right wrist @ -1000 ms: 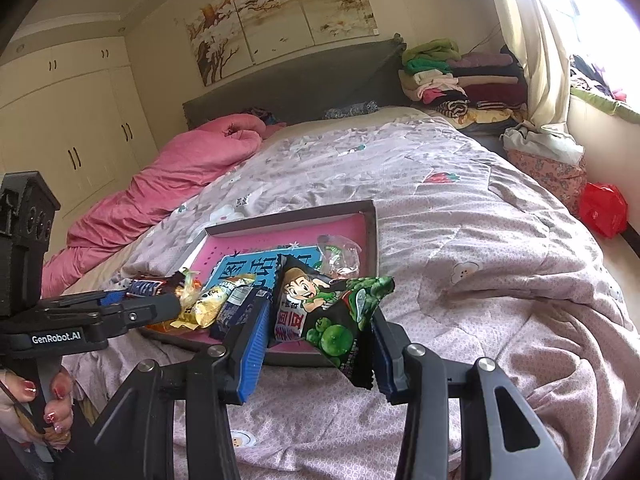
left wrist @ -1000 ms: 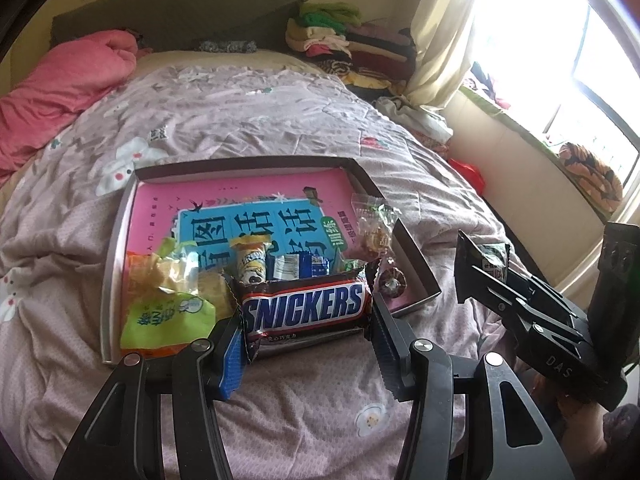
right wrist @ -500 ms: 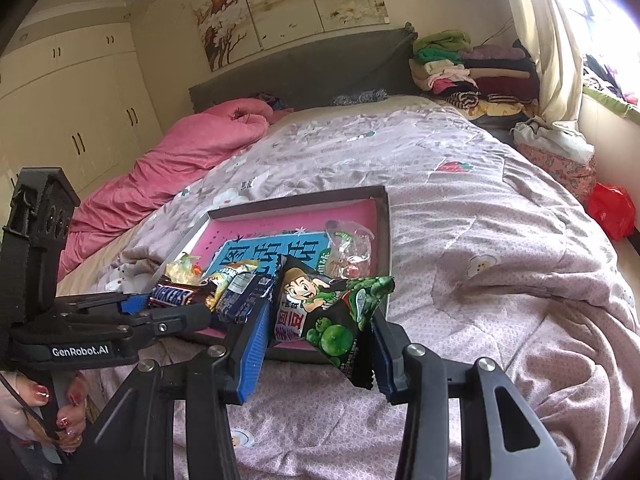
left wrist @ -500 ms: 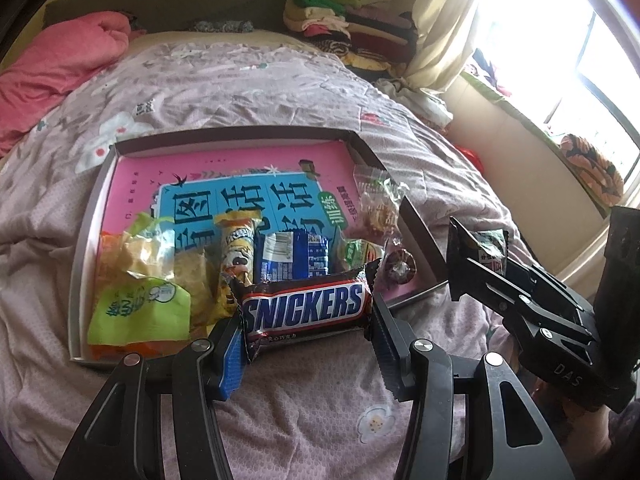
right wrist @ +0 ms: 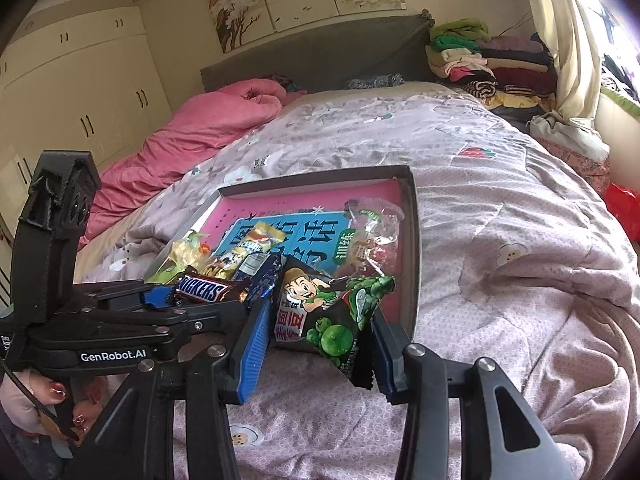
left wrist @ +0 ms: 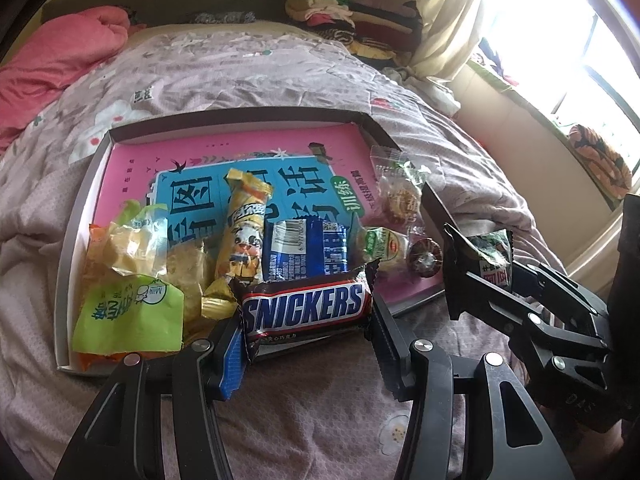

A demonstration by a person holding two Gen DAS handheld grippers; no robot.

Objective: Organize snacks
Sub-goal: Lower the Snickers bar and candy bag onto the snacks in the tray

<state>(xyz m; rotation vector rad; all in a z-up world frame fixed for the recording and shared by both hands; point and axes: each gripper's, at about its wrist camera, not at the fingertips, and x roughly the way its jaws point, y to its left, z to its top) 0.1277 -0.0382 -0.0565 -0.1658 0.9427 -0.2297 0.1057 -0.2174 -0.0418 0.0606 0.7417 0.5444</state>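
- The left gripper (left wrist: 306, 334) pinches a brown-and-blue Snickers chocolate bar (left wrist: 306, 308) crosswise between its pads, just over the near edge of the shallow grey rectangular tray (left wrist: 74, 216); the tray lies on a mauve flowered quilt (left wrist: 240, 68)
- The right gripper (right wrist: 320, 344) clamps a black-and-green cartoon-printed snack packet (right wrist: 326, 316) at the tray's near right corner
- Inside the tray, on a pink-and-blue book cover (left wrist: 280, 152), lie a lime-green crinkled packet (left wrist: 128, 316), a yellow wrapped stick (left wrist: 242, 220), a blue foil packet (left wrist: 306, 250) and clear-wrapped sweets (left wrist: 396, 192)
- Beyond the tray sit a pink duvet (right wrist: 200, 136) and folded clothes (right wrist: 480, 60)
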